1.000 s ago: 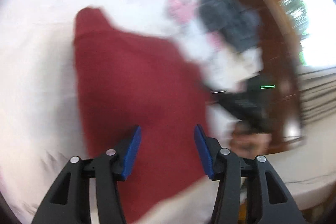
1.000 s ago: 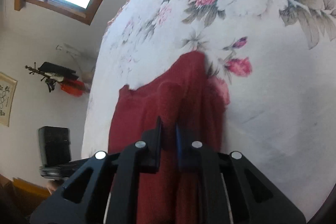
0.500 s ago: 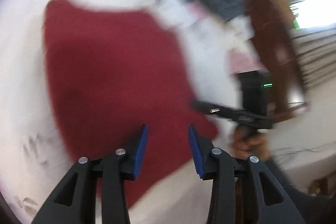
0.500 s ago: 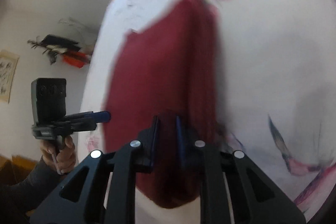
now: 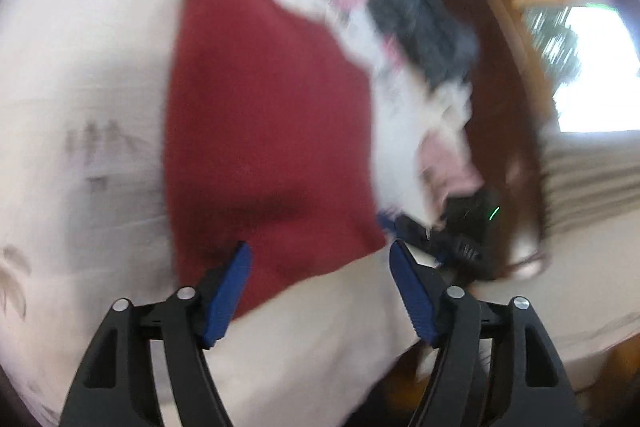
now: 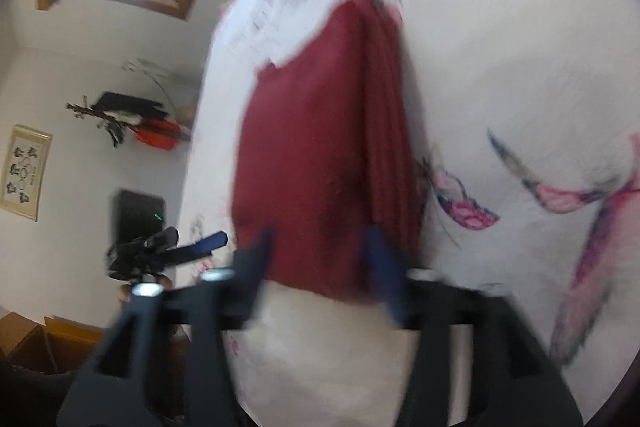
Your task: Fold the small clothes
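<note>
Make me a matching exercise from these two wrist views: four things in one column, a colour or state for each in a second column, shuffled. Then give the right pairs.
Things
1. red garment
2. bedsheet
3. left gripper
4. dark clothes pile

States
A. jaws wide apart, gripping nothing
B. white with pink flowers, spread under everything
C. lying flat, partly folded along one side
D. bunched near the far edge of the bed, blurred

Pairs: 1-C, 2-B, 3-A, 4-D

The right gripper is also open, its fingers either side of the garment's near edge.
</note>
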Tool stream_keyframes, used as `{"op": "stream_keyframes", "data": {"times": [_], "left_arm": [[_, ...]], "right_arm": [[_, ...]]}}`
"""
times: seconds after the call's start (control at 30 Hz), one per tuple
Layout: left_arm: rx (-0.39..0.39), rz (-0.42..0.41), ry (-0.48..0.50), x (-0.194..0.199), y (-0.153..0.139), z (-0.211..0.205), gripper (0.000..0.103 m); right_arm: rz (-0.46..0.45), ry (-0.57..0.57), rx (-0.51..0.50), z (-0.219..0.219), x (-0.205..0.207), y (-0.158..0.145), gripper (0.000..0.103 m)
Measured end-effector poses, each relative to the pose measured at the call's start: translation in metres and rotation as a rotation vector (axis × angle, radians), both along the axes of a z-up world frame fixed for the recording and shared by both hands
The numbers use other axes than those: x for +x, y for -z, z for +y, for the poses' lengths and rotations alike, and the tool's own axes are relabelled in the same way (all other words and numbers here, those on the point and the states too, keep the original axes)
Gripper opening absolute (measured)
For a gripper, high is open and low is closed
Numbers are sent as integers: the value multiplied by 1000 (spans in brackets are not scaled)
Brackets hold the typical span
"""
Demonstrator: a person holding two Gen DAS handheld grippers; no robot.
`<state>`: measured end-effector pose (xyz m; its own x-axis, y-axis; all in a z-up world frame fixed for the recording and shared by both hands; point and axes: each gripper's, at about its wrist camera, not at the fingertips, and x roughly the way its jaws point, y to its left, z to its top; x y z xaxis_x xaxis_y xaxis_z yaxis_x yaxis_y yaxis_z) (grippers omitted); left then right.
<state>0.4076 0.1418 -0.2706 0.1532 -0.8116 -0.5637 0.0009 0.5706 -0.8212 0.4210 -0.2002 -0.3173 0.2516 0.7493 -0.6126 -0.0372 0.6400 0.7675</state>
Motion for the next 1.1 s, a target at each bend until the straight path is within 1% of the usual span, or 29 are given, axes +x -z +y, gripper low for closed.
{"op": "stream_keyframes", "data": {"times": [0.03,0.1,0.13,0.2,0.23,0.3,0.4,0.43,0.5,0.63,0.7,0.77,0.83,1.0,1.1], "left_arm": [[-25,14,-62,-4,4,19,78],[-21,78,-109,-6,21,39,78],[-30,129,-108,-5,37,45,78],[-41,165,-63,-4,52,42,77],[-39,165,-43,-4,57,36,77],[-72,173,-1,4,67,27,77],[-123,179,6,14,81,19,77],[-137,182,1,15,83,20,76],[-167,187,1,17,86,13,76],[-183,175,50,16,80,-3,75],[-192,169,54,15,77,-2,70],[-184,178,51,12,80,2,60],[-174,198,44,13,86,4,56],[-181,202,46,14,91,4,56],[-194,210,41,13,94,5,56]], "right_arm": [[-1,1,18,-4,-1,-2,61],[34,0,54,-11,-3,1,62],[51,-2,59,-14,-3,5,63],[78,0,68,-20,4,8,66],[88,4,81,-27,6,11,68],[124,7,130,-36,18,20,70],[166,5,152,-45,40,28,72],[177,9,156,-47,53,31,72],[190,12,177,-52,65,35,73],[220,21,191,-51,102,48,74],[239,17,194,-45,119,57,74],[254,-6,180,-34,137,65,73],[260,-29,170,-25,151,69,73],[265,-74,135,-1,175,74,74],[267,-88,138,12,182,74,75]]}}
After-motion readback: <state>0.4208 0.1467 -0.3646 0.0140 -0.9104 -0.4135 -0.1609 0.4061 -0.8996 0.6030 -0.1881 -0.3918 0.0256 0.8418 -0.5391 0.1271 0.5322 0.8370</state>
